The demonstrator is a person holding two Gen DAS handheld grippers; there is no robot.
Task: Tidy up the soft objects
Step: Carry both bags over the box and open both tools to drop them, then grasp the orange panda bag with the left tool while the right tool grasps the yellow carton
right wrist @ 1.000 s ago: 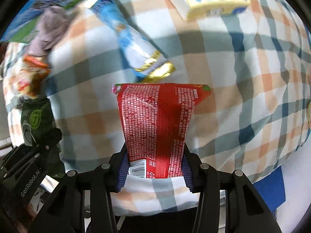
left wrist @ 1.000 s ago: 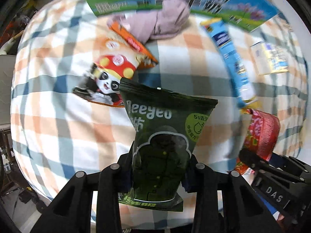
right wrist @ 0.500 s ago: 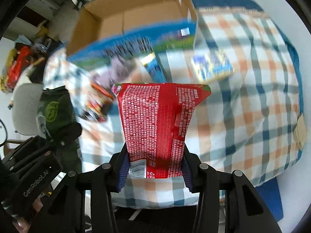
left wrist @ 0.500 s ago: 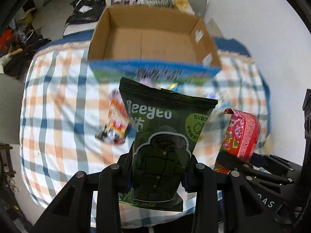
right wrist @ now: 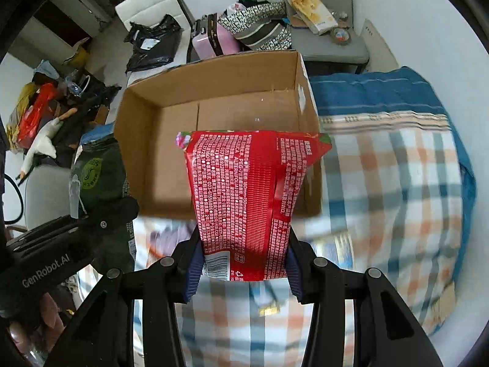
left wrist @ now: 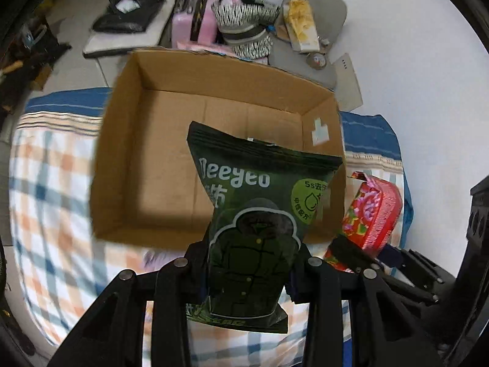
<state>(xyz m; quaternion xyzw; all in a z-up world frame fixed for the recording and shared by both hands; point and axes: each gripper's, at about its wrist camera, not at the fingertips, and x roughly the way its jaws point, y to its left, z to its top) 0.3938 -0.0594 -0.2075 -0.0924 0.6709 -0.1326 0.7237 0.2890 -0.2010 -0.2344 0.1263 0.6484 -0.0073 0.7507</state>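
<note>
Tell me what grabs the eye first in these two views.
A dark green packet fills the left view, pinched in the left hand-held gripper. A red packet fills the right view, pinched in the right hand-held gripper. Behind both, an open cardboard box sits on the checked cloth.

Black left gripper (left wrist: 249, 272), round silver screws, "GenRobot.AI" lettering.

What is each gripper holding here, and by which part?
Left gripper grips the dark green packet near its bottom end; right gripper grips the red packet near its barcode end.
</note>
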